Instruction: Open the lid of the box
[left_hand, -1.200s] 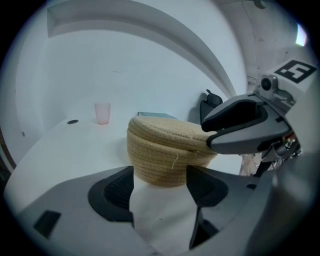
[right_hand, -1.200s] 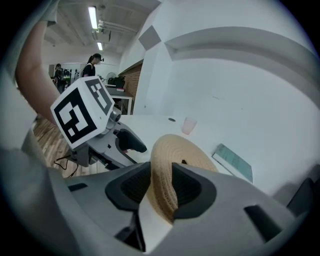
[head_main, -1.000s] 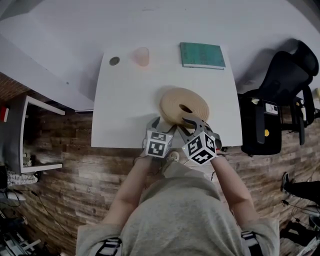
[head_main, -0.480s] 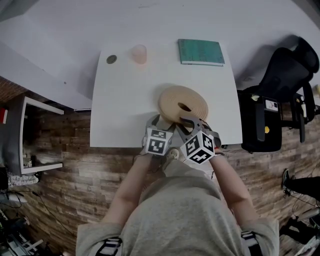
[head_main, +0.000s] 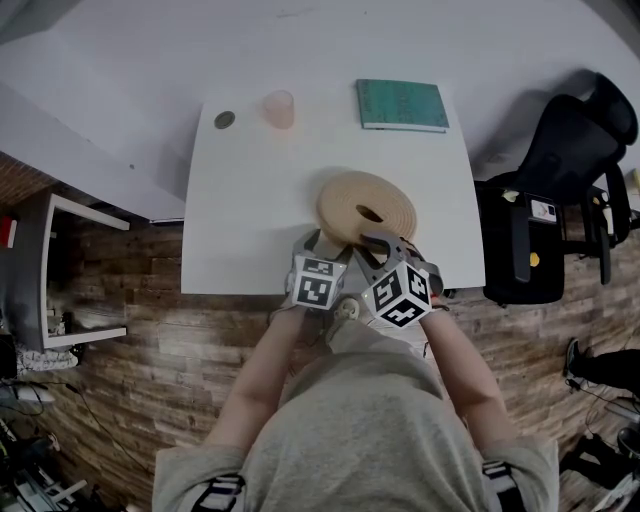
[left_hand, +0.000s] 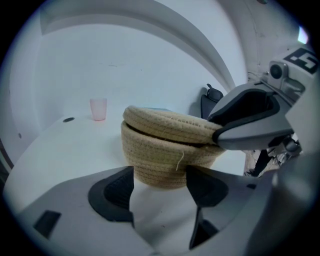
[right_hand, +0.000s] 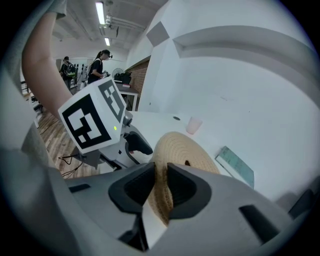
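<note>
A round woven rope box (head_main: 366, 208) stands near the front edge of the white table (head_main: 250, 200). Its lid (left_hand: 165, 125) lies slightly tilted on the body (left_hand: 160, 160), with a dark gap on the left side. My left gripper (left_hand: 160, 182) holds the base of the body between its pads, low at the box's near side (head_main: 318, 243). My right gripper (right_hand: 160, 187) has the lid's near rim (right_hand: 182, 150) between its pads. Its jaws are closing on the rim, at the box's front right (head_main: 385, 243).
At the table's far edge stand a pink cup (head_main: 280, 110), a small dark round object (head_main: 224, 120) and a green book (head_main: 403, 107). A black office chair (head_main: 560, 200) is to the right. Two people (right_hand: 102, 62) stand far off.
Both grippers stay at the box's near side. The table and box sit slightly further left in the head view than a second ago.
</note>
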